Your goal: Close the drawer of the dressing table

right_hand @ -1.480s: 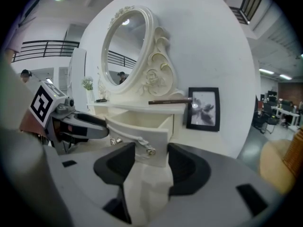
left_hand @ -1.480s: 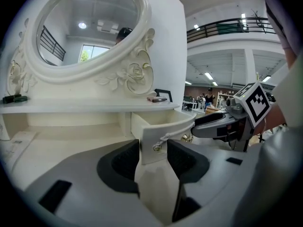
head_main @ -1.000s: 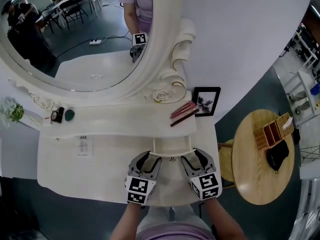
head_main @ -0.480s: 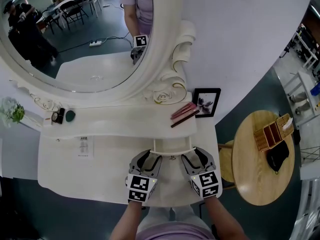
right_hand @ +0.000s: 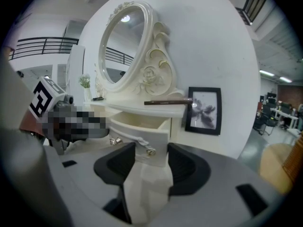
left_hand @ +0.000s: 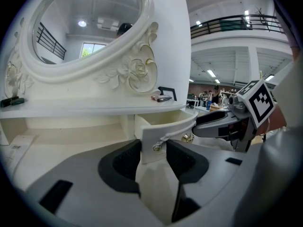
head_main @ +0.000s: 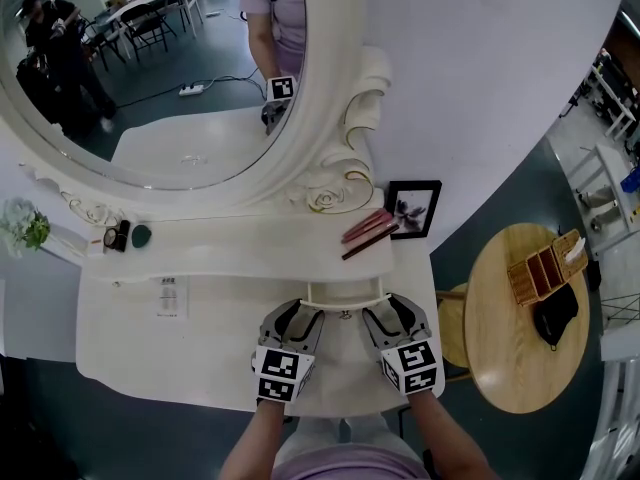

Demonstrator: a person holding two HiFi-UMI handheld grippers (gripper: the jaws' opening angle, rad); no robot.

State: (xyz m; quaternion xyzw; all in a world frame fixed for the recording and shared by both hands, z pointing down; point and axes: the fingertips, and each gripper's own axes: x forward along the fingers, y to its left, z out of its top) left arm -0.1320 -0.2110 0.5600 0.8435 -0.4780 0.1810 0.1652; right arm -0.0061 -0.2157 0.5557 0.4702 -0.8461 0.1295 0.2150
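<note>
Standing pulled out under the shelf of the dressing table (head_main: 220, 313), the drawer (head_main: 345, 296) is not yet closed. The left gripper (head_main: 296, 317) and right gripper (head_main: 392, 314), jaws apart and empty, frame its front corners. The whole push-in remains.

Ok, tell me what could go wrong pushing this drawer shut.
The left tool and right tool sit at opposite ends of the drawer front; an uneven push could skew and jam it. The handle lies between them, so a jaw might snag it. A hard slam may roll the pencils off the shelf above or tip the frame.
</note>
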